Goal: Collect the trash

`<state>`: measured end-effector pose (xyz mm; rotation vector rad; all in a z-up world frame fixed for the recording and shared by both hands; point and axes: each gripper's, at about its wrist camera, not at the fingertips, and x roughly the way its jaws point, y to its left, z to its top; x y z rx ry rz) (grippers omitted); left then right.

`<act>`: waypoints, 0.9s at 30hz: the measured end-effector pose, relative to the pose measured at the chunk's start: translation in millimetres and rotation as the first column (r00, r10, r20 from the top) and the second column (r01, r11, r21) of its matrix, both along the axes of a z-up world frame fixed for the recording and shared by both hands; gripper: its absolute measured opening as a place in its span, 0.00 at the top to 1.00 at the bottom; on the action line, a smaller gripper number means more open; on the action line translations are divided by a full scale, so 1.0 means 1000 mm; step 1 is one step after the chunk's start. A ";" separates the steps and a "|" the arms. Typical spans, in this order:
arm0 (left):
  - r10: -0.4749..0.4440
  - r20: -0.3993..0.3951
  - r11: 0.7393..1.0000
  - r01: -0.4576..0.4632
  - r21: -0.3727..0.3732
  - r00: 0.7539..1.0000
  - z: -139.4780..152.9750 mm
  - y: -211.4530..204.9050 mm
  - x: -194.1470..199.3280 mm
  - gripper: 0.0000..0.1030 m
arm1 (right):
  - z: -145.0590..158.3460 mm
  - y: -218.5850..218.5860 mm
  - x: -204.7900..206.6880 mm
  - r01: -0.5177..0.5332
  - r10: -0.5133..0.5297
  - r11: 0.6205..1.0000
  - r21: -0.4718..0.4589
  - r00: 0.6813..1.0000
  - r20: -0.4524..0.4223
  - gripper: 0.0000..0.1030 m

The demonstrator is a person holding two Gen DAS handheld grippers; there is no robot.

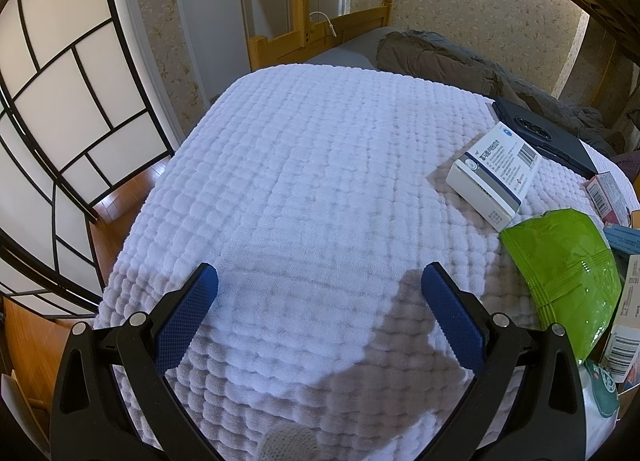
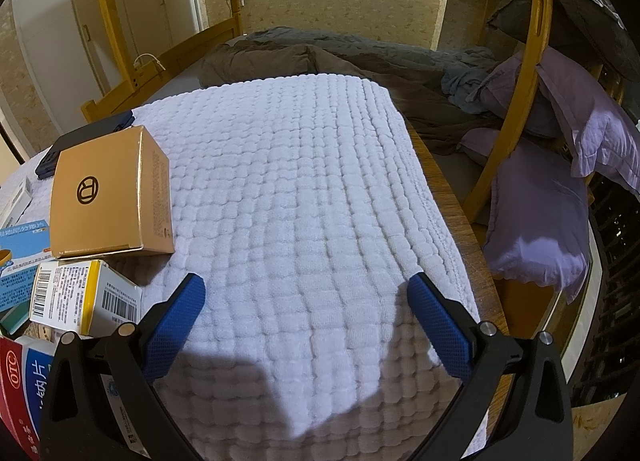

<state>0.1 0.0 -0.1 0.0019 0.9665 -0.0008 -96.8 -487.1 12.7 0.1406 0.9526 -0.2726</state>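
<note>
Left gripper (image 1: 319, 281) spread wide over bare white towel (image 1: 304, 165), nothing held. Trash piled off towel's right edge: white box (image 1: 494, 177), green pouch (image 1: 568, 273). Right gripper (image 2: 306, 293) likewise agape above towel; gold box (image 2: 108, 193) left, red "OTC" box (image 2: 20, 393) nearer.

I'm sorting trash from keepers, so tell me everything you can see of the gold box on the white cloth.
The gold box looks like glossy cardboard, squarish and shut, with a round black logo on its top face and fine print down its right side. It lies flat on the white quilted cloth, left of the open right tool. A yellow-edged white carton lies just in front; whether they touch is unclear.
</note>
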 end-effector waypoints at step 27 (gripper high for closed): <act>-0.016 0.000 1.000 0.016 0.002 1.000 -0.001 0.002 -0.006 0.01 | 0.003 -0.003 -0.012 -0.042 0.042 0.999 0.005 0.999 -0.003 0.03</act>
